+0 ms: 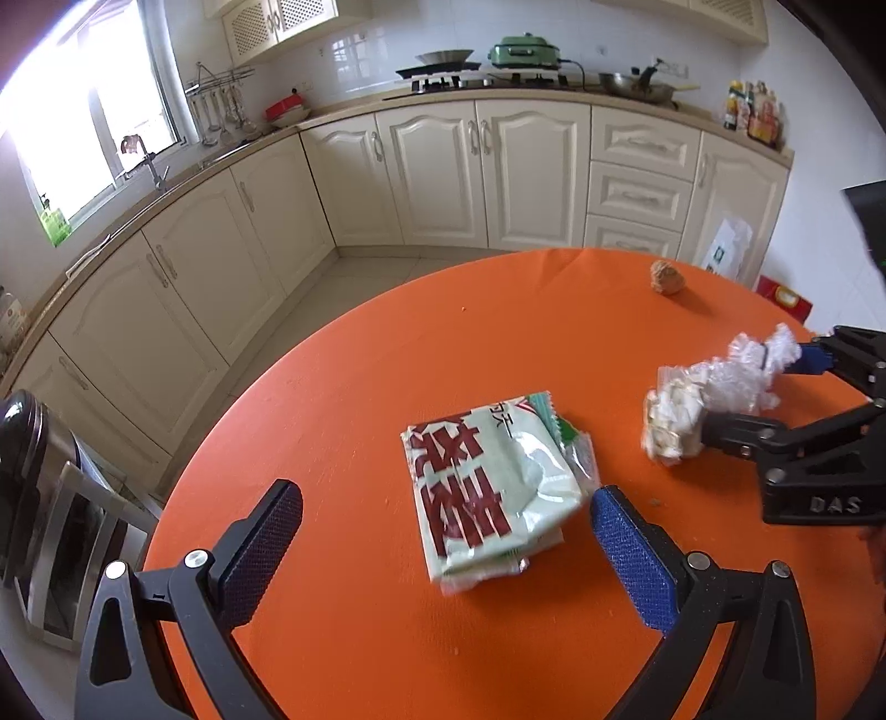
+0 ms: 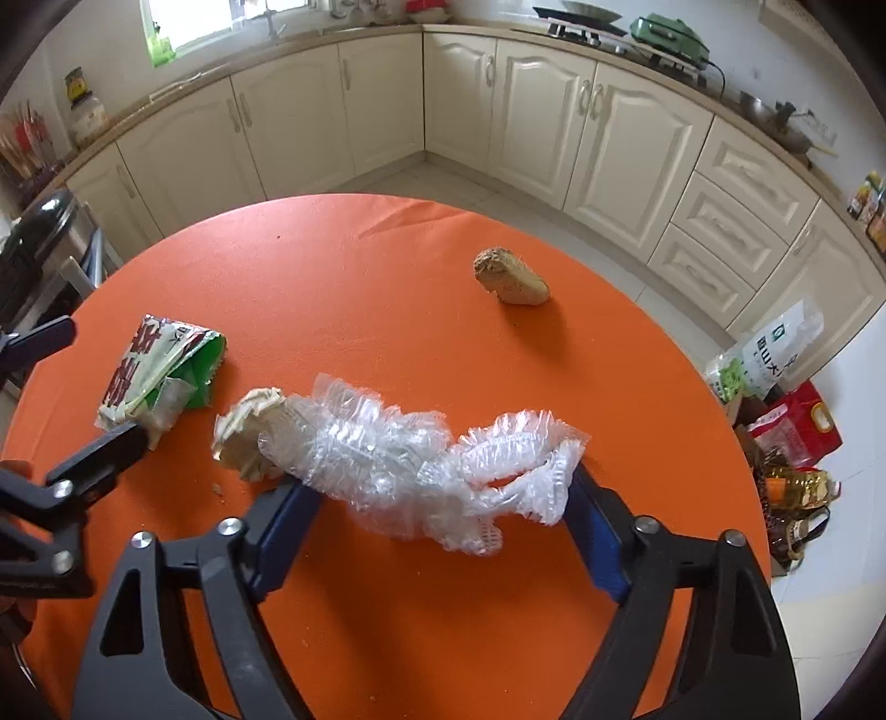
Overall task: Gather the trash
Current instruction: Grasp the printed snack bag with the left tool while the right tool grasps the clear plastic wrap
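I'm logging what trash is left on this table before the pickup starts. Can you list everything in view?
Round orange table: one, fills the foreground of both views.
Green-and-white snack packet with red characters: one, flat on the table, between the left gripper's open fingers.
Crumpled clear plastic wrap: one, transparent, between the right gripper's fingers.
Wadded beige paper: one, at the wrap's left end.
Brown lumpy chunk: one, alone on the far side of the table.
Cream kitchen cabinets: a run along the walls behind.
Green countertop appliance: one, on the counter by the stove.
Left gripper: black with blue pads, open.
Right gripper: black with blue pads, straddling the wrap; contact unclear.
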